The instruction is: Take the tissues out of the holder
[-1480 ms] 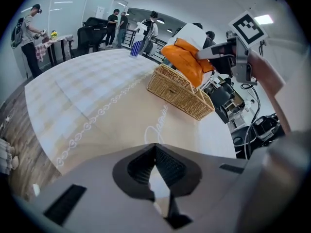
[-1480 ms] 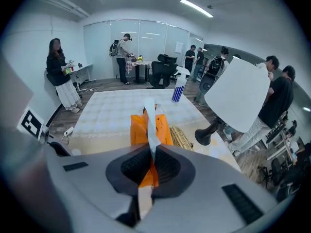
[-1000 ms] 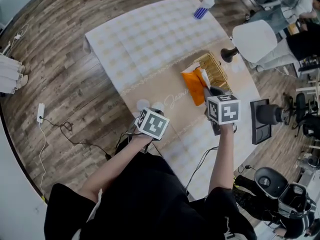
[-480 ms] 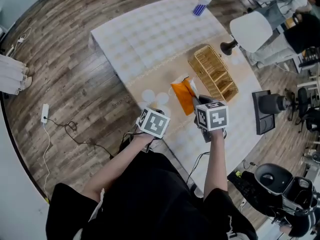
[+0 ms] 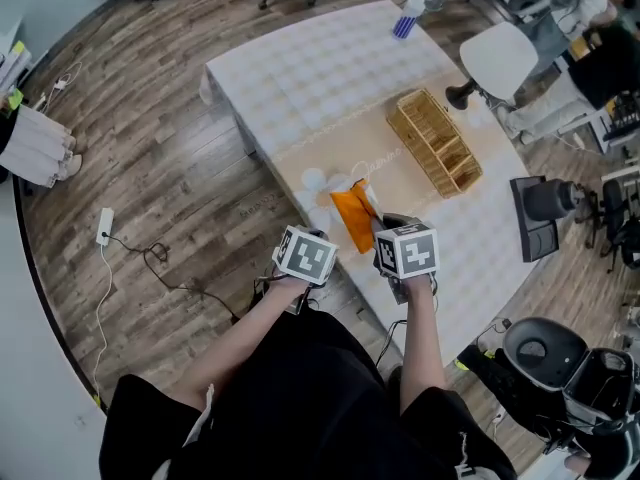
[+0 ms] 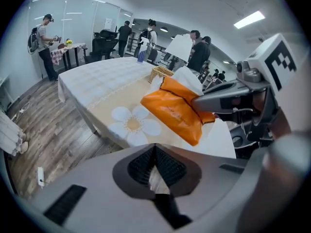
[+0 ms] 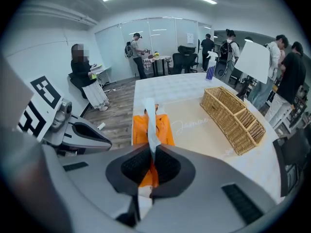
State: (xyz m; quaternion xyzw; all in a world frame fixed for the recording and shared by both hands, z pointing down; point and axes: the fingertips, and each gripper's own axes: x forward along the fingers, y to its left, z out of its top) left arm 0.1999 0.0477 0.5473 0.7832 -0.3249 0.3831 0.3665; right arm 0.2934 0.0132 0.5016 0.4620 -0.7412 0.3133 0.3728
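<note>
1. Orange pack (image 5: 352, 216): out of the basket (image 5: 435, 143) and well apart from it, at the basket's 7 o'clock, near the table (image 5: 320, 68) edge. In the left gripper view it is tilted.
2. White tissue (image 7: 150, 111): sticks out of the pack's top.
3. Right gripper (image 7: 151, 152): jaws pinched tight on that tissue.
4. Left gripper (image 6: 155, 161): jaws closed together, nothing between them. It is at the pack's 7 o'clock, just beside it and apart.
5. Spray bottle (image 5: 408, 13): on the table's far edge, at the basket's 12 o'clock.
</note>
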